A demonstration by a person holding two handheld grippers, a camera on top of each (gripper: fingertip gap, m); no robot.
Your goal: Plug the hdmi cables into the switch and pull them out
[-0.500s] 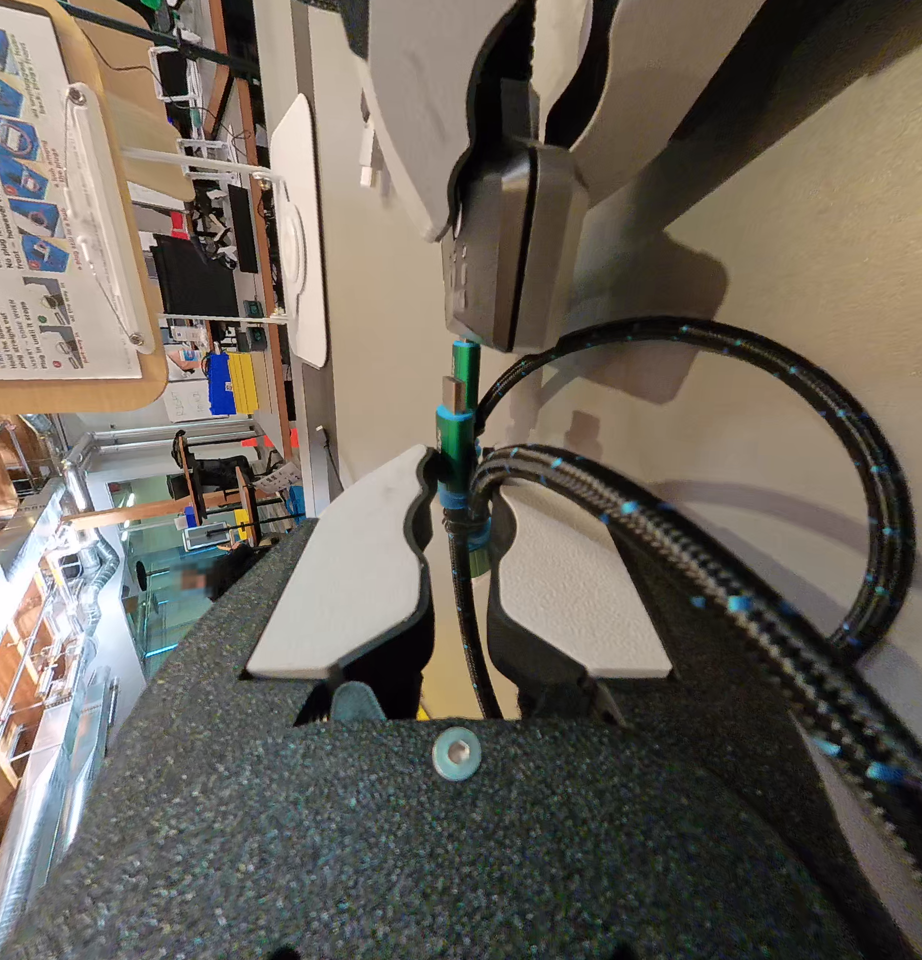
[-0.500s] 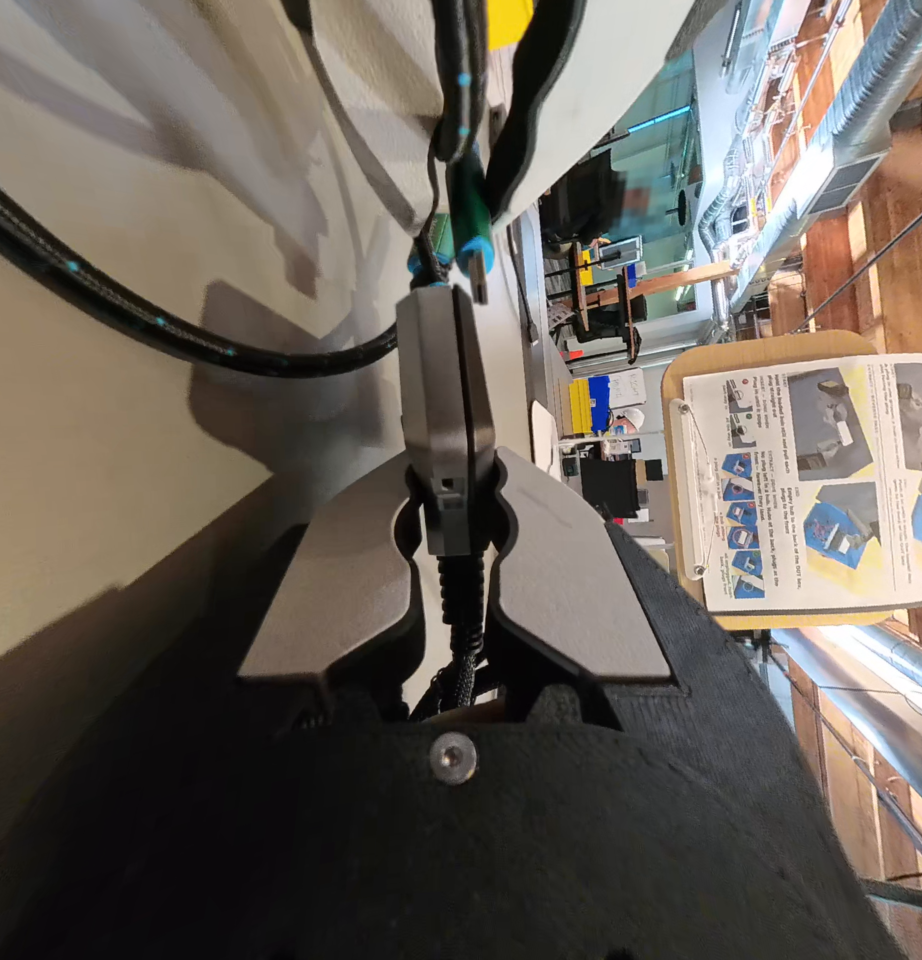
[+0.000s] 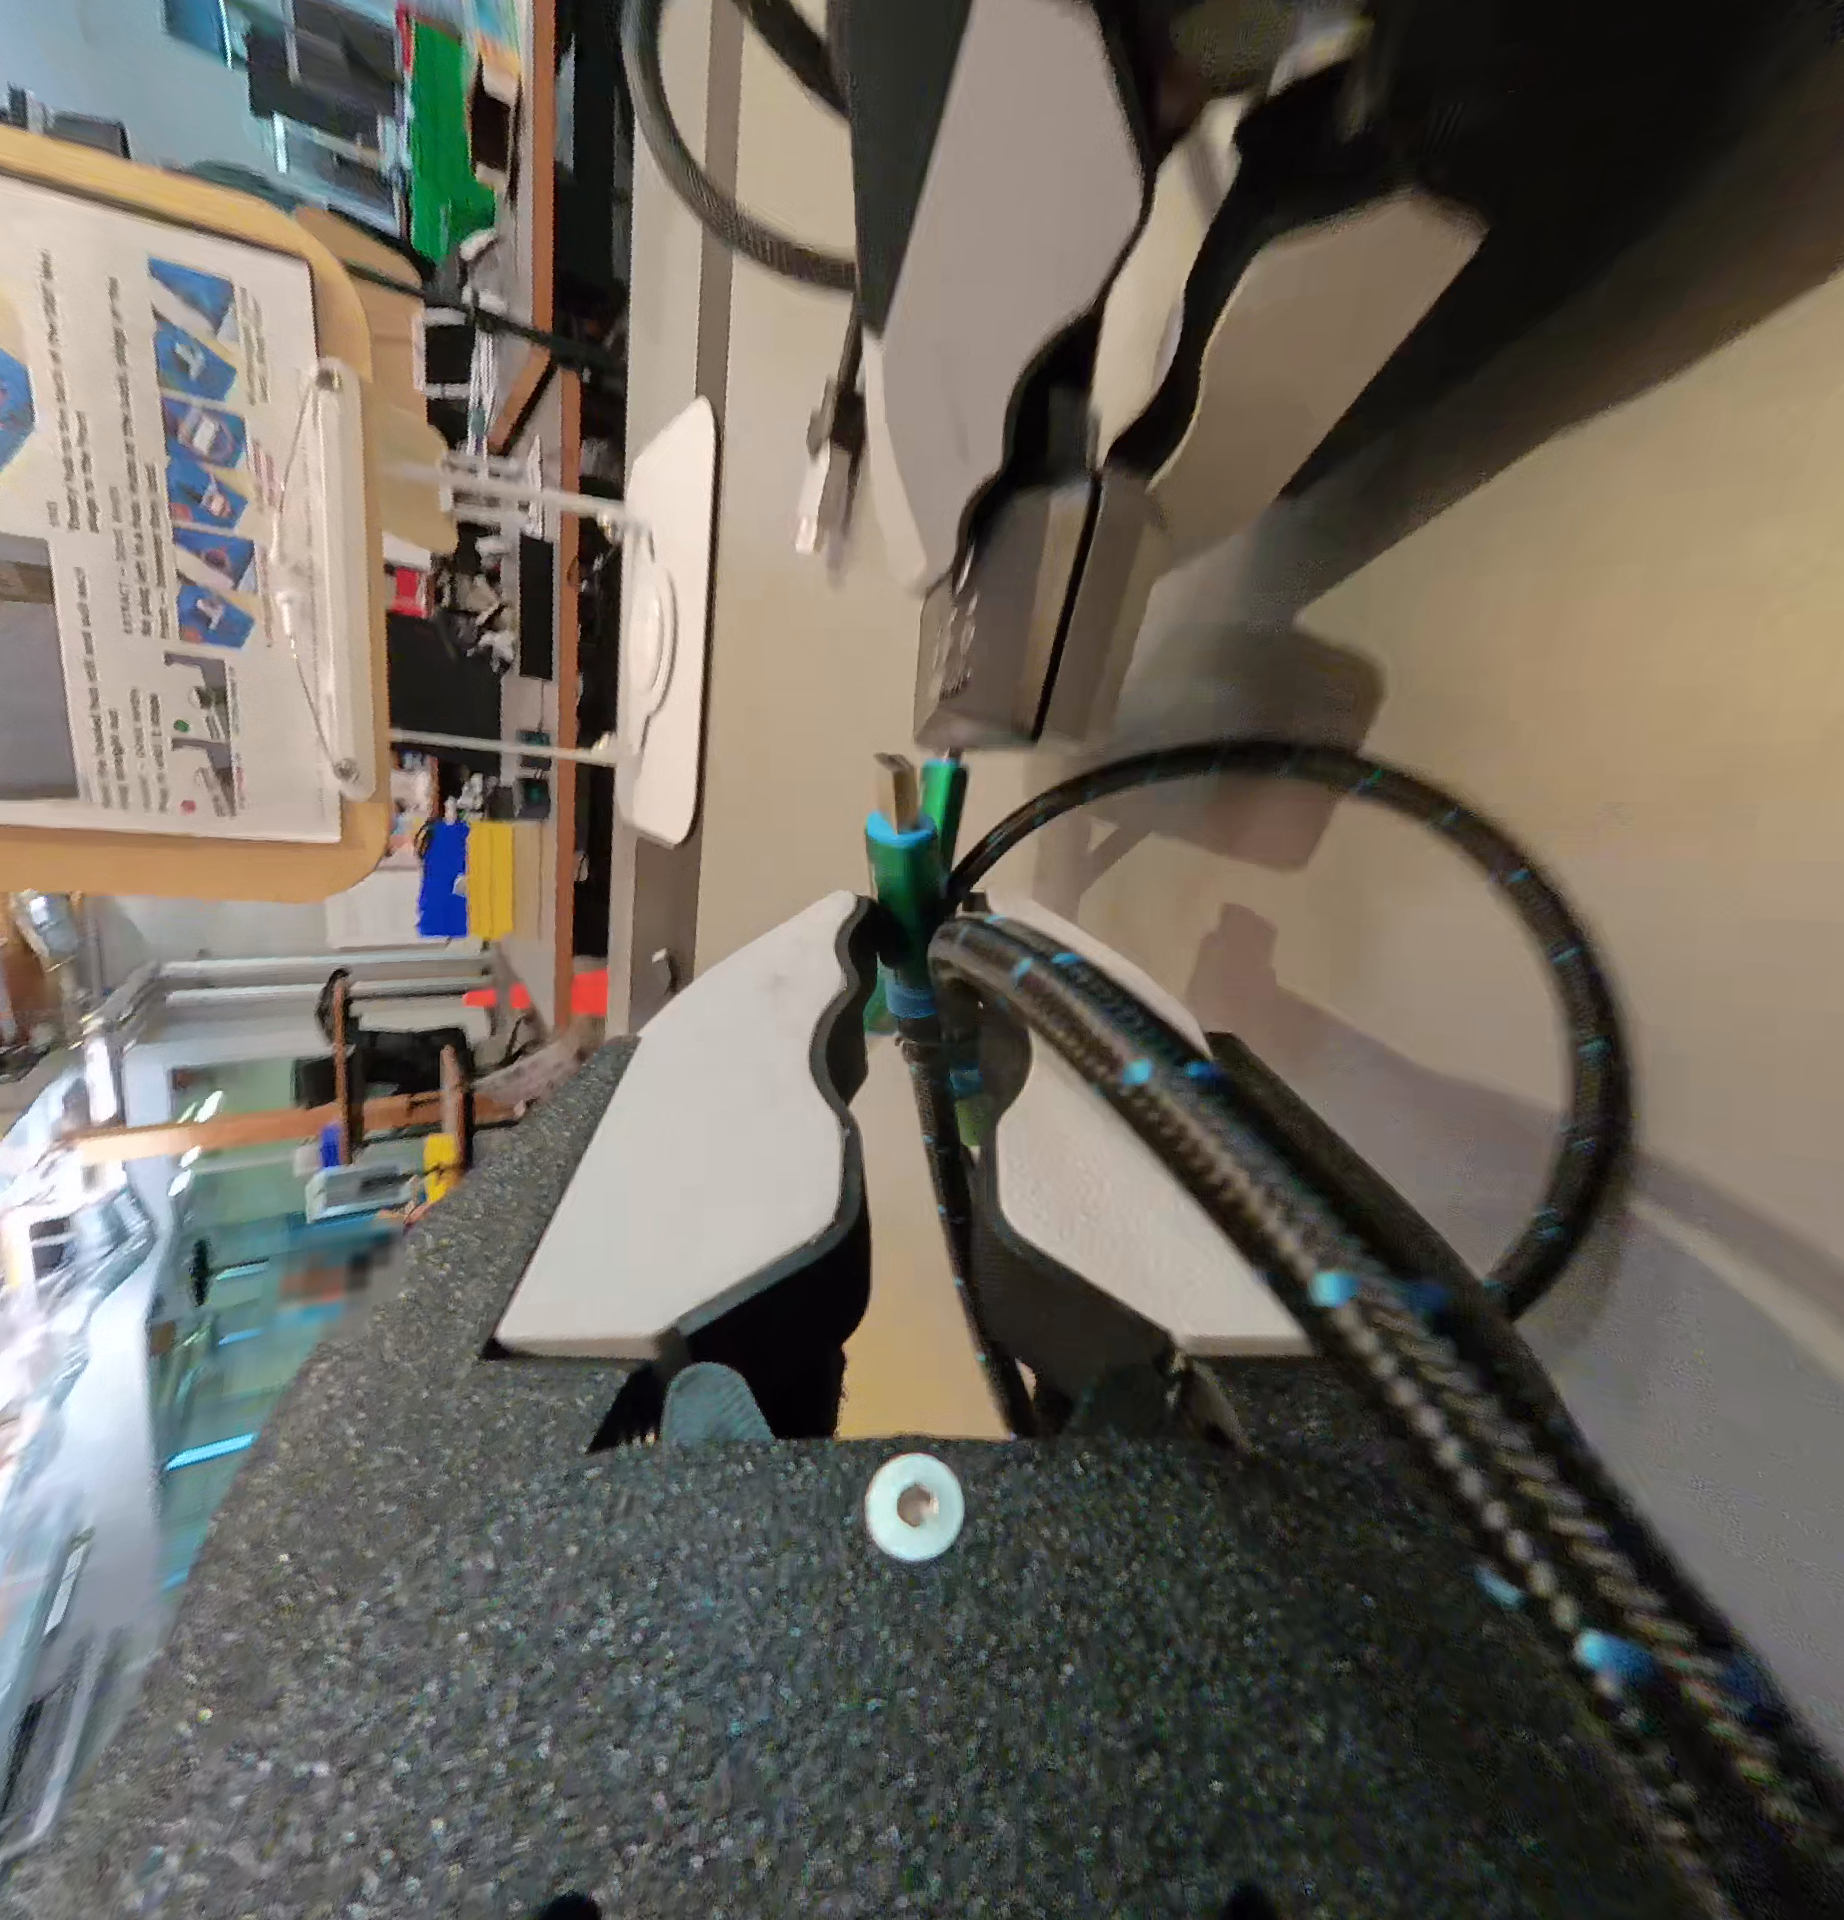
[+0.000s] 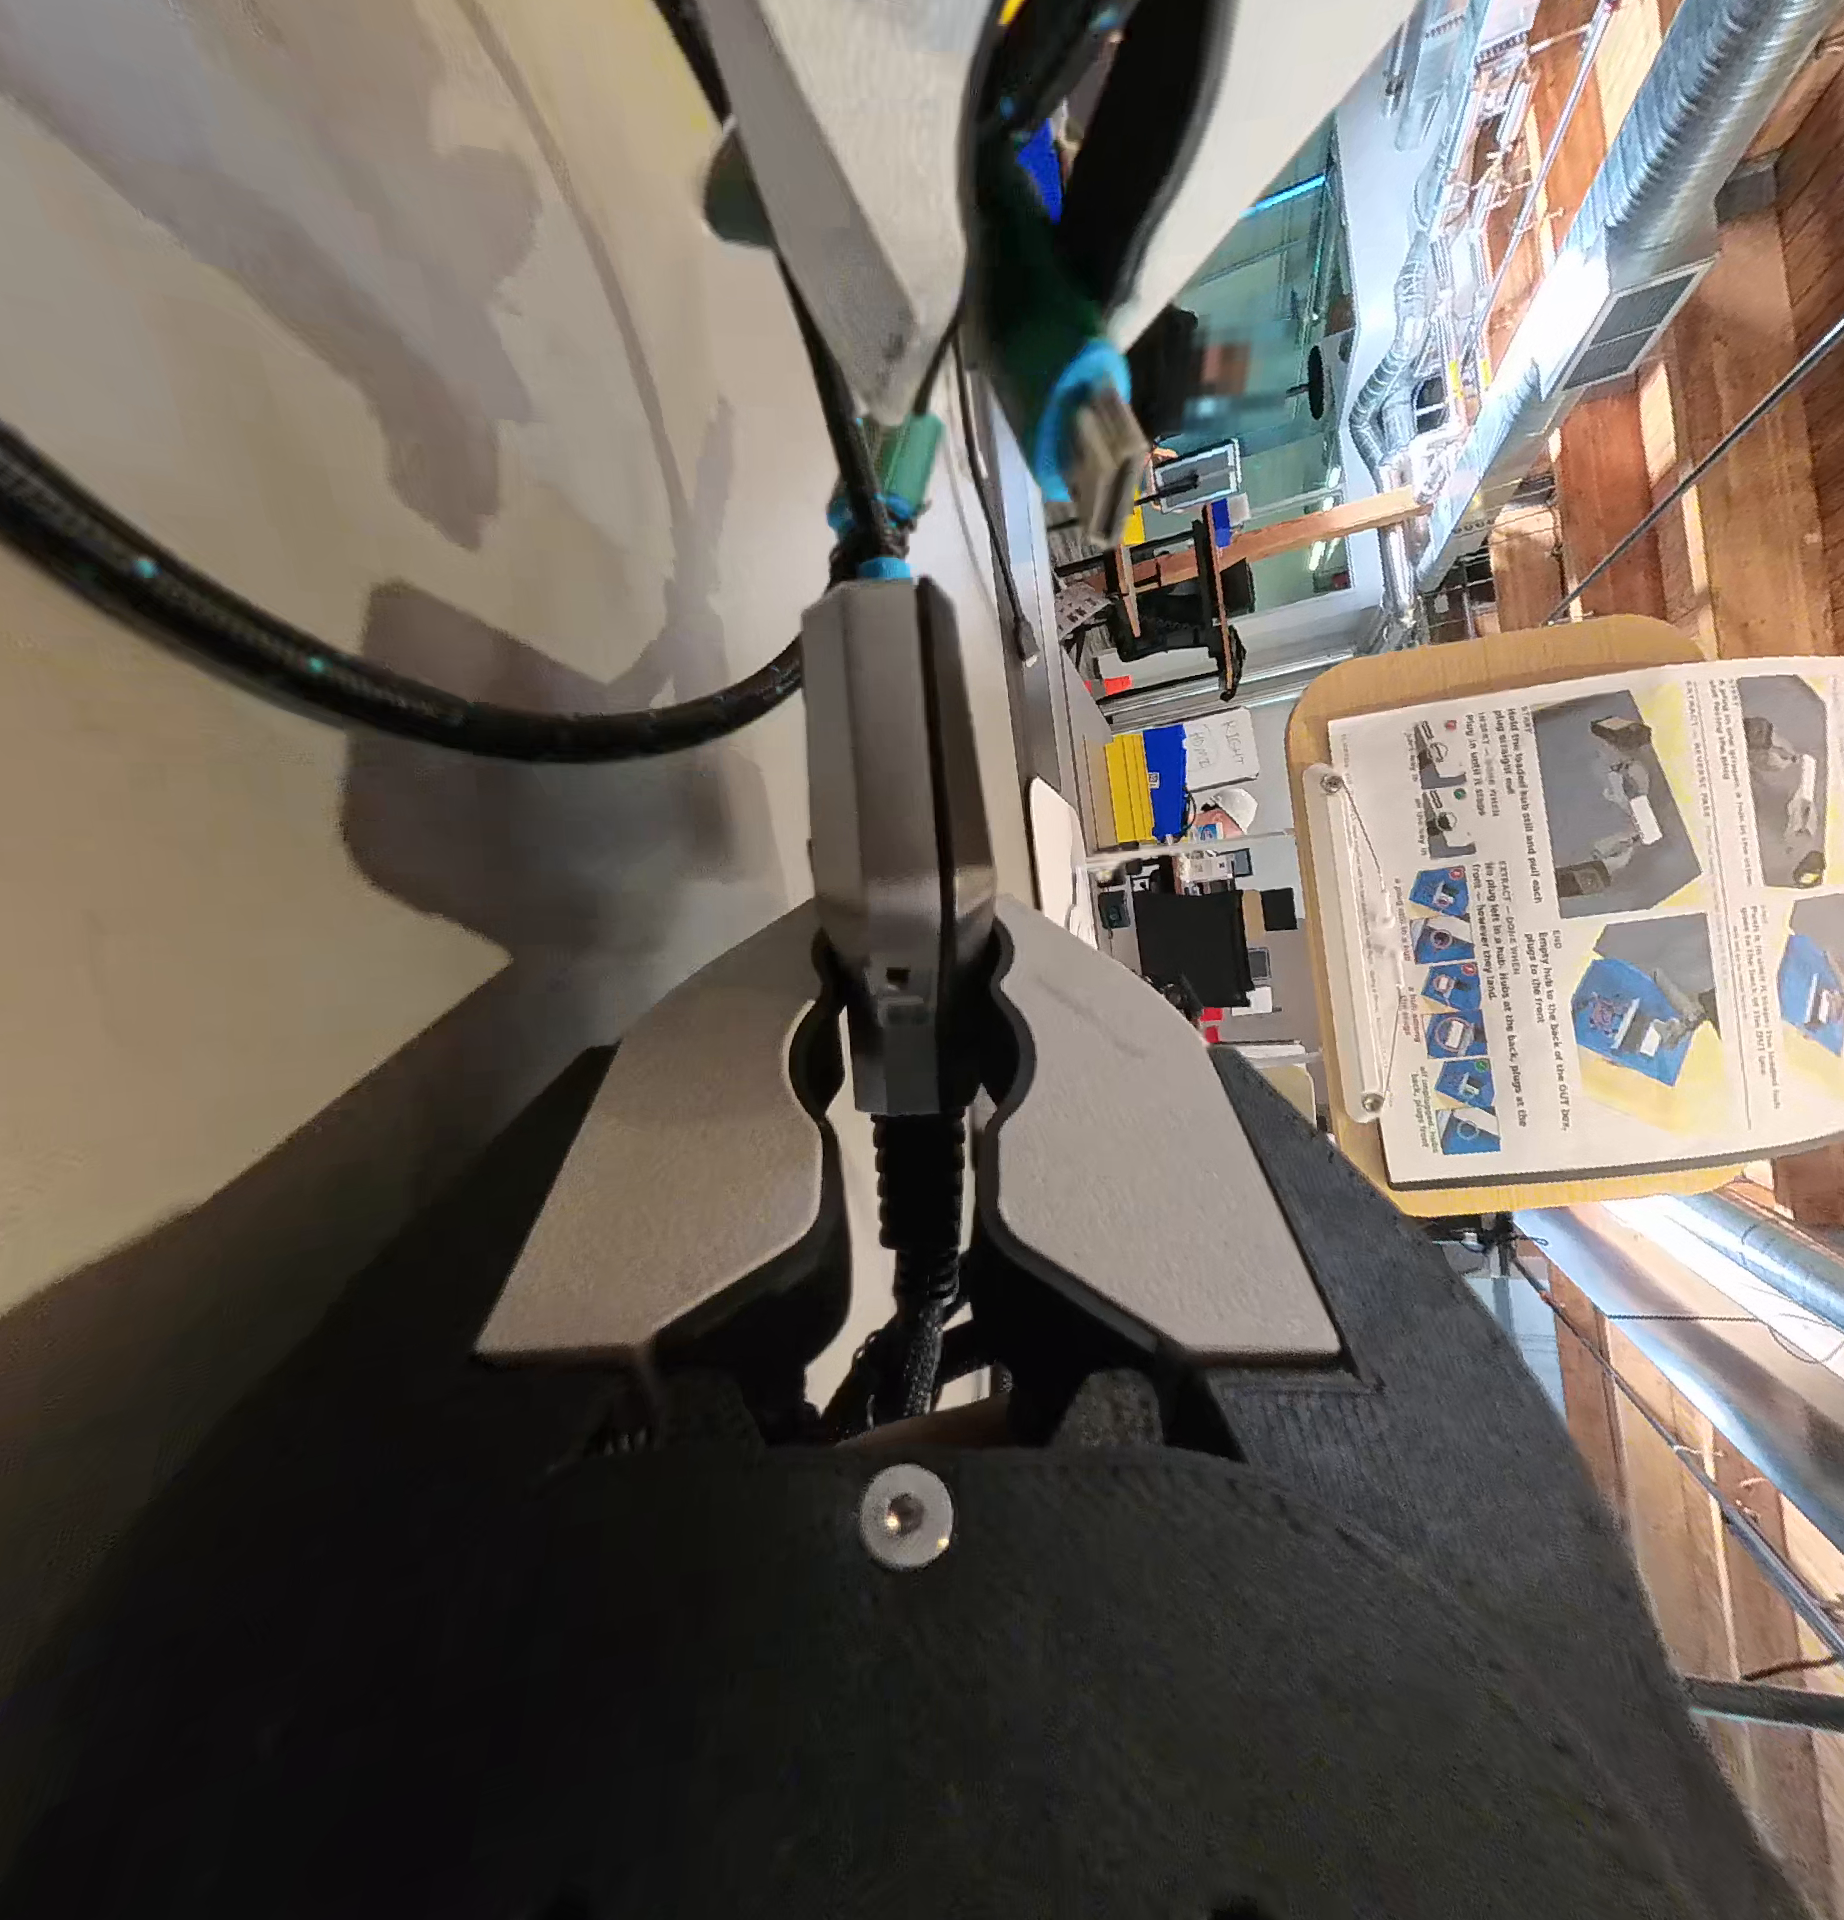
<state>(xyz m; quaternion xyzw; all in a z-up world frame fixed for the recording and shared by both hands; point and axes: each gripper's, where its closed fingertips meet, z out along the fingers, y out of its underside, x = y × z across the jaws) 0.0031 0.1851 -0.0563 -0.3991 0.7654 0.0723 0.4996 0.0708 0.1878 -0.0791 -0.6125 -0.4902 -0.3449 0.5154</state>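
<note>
Braided cable [image 3: 1583,1621] cut off lower right

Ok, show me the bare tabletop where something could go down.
Bare: the beige tabletop beyond the black cable loop, and the stretch towards the white pad. Crowded: between the grey hub and green plugs.

Green plug [image 3: 902,883], grey hub [image 4: 882,831], blue-flecked black cable [image 3: 1417,1382]
</note>
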